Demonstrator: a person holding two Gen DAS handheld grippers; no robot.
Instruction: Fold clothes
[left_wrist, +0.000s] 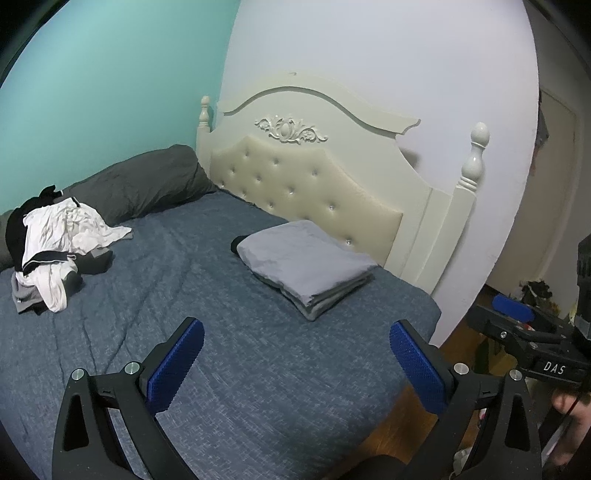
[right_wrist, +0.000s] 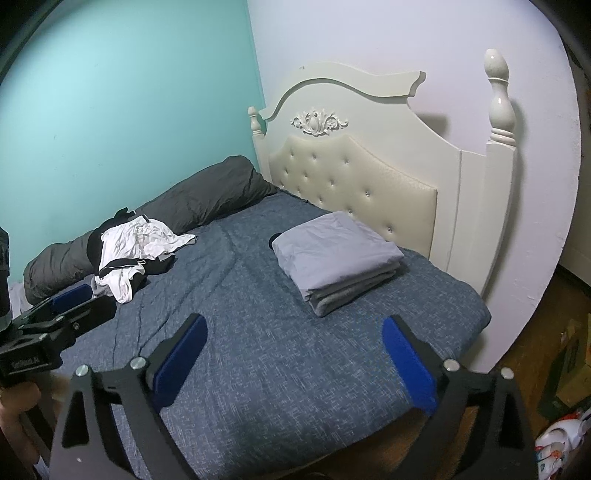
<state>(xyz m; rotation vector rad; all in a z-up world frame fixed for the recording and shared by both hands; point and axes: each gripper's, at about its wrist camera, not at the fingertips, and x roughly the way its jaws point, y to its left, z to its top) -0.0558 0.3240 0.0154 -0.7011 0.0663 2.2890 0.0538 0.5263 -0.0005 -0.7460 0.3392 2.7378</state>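
A neat stack of folded grey clothes (left_wrist: 304, 266) (right_wrist: 338, 258) lies on the blue bedspread (left_wrist: 192, 280) (right_wrist: 258, 302) near the headboard. A loose heap of white, black and grey clothes (left_wrist: 59, 243) (right_wrist: 129, 251) sits at the left by the wall. My left gripper (left_wrist: 295, 358) hangs open over the near part of the bed, nothing between its blue pads. My right gripper (right_wrist: 293, 354) is open too, above the bed's near corner, holding nothing. Each gripper shows at the edge of the other's view: the right gripper (left_wrist: 517, 317), the left gripper (right_wrist: 70, 299).
A long dark grey pillow (left_wrist: 140, 184) (right_wrist: 207, 192) lies along the teal wall. The cream tufted headboard (left_wrist: 314, 184) (right_wrist: 362, 177) with posts stands behind the stack. Wooden floor (left_wrist: 399, 417) and clutter (right_wrist: 565, 369) lie to the right of the bed. A hand (left_wrist: 569, 410) holds the right gripper.
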